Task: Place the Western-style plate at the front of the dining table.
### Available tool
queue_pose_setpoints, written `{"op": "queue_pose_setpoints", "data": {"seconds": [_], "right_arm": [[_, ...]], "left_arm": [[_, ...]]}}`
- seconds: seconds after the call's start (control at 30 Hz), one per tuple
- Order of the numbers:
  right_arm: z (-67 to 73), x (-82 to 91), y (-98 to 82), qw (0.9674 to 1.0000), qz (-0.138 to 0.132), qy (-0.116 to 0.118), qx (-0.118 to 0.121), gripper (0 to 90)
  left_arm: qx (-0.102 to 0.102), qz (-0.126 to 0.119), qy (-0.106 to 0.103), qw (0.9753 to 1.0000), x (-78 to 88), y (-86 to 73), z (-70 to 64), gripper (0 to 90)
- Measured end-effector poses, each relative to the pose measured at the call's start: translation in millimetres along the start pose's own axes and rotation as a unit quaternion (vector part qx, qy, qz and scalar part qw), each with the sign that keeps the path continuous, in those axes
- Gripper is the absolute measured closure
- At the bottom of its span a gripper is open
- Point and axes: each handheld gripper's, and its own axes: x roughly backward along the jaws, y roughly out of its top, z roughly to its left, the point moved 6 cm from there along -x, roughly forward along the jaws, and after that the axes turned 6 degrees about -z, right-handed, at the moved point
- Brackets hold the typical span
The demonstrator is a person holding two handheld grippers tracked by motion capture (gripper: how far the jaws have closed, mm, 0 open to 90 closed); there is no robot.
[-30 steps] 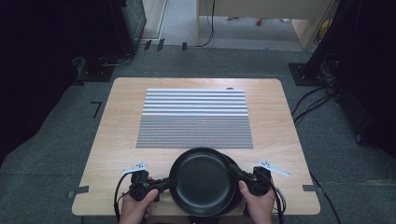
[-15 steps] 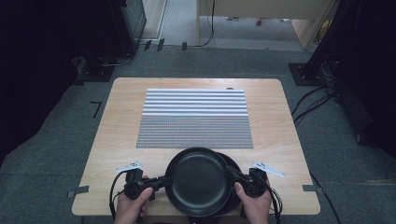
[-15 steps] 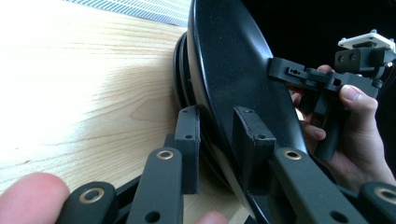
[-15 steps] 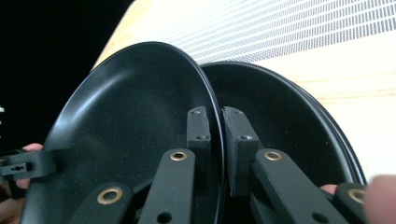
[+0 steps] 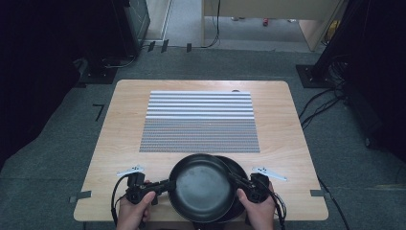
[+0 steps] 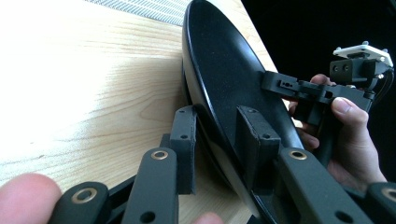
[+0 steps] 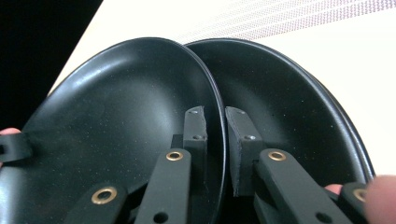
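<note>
- My left tongs (image 5: 163,184) and right tongs (image 5: 242,182) clamp opposite rims of the upper black plate (image 5: 201,187), both having just eased slightly.
- It overlaps a lower plate (image 5: 239,167) at the counter's (image 5: 119,143) near edge.
- The striped mat (image 5: 200,122) lies beyond, with bare wood either side.

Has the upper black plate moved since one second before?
Yes. The upper black plate, held at its rim by both grippers, has shifted slightly left over the lower plate, judged against the striped mat.
</note>
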Motion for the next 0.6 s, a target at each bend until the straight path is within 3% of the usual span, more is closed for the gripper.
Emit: {"op": "queue_pose_setpoints", "data": {"seconds": [0.6], "right_arm": [[-1.6,-1.0,-2.1,0.9994,0.034,-0.013,-0.003,77.0]], "left_arm": [[-0.007,-0.009,0.001,0.9999,-1.1,0.7,-2.5,68.5]]}}
